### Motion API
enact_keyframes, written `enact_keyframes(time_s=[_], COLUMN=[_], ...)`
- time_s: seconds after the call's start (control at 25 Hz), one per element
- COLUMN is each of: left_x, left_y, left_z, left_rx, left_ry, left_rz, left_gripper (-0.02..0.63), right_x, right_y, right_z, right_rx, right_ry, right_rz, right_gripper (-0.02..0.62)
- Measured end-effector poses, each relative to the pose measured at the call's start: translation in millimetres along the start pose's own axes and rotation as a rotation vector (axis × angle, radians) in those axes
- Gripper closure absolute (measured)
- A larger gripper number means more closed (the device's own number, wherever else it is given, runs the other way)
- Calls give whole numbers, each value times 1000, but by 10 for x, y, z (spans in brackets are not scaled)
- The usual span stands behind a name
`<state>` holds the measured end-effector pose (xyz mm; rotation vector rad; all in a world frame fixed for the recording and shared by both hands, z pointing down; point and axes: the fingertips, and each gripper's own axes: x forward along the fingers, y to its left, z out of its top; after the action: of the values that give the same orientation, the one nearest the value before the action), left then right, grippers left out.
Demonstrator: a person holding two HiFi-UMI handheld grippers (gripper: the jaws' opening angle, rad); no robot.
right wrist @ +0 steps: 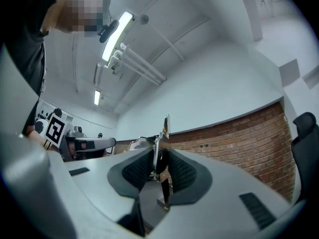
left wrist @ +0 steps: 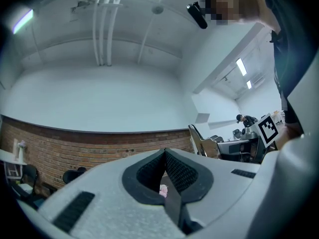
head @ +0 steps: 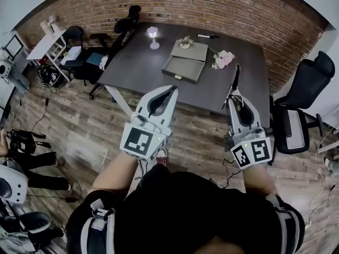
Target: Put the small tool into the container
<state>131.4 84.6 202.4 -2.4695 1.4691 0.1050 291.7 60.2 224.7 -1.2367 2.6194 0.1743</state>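
A grey open container (head: 181, 71) with its lid tipped back sits in the middle of the dark table (head: 137, 62). A slim small tool (head: 233, 82) with a dark handle and a metal end sticks out past my right gripper (head: 233, 99), which is shut on it short of the table's near edge. In the right gripper view the small tool (right wrist: 164, 127) rises between the ribbed pads (right wrist: 182, 172) of the right gripper (right wrist: 160, 156). My left gripper (head: 172, 91) hangs over the table's near edge, shut and holding nothing. The left gripper view shows the left gripper (left wrist: 165, 152) with its tips together.
On the table are a small white lamp (head: 153, 37), a pink flower (head: 223, 59), a black marker (head: 207, 35) and a pale ring-shaped object (head: 185, 42) by the lid. Black office chairs stand at the right (head: 304, 105) and back left (head: 125, 23). Cables lie on the wooden floor.
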Motion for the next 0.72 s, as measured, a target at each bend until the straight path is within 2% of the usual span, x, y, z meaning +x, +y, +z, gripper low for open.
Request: enact_keyframes(time_s=[0.32, 0.52, 0.72], left_x=[100, 169, 319], left_y=[179, 416, 715], left_z=[26, -33, -204], left_rx=[28, 10, -15], left_ry=[-54, -94, -94], left_rz=[10, 10, 7], left_gripper=[597, 597, 597], right_x=[134, 351, 684], right_y=[-38, -56, -112], right_z=[-74, -190, -366], right_rx=[-8, -8, -7], right_ry=[2, 11, 34], right_rz=[-27, -41, -45], right_gripper=[505, 505, 505])
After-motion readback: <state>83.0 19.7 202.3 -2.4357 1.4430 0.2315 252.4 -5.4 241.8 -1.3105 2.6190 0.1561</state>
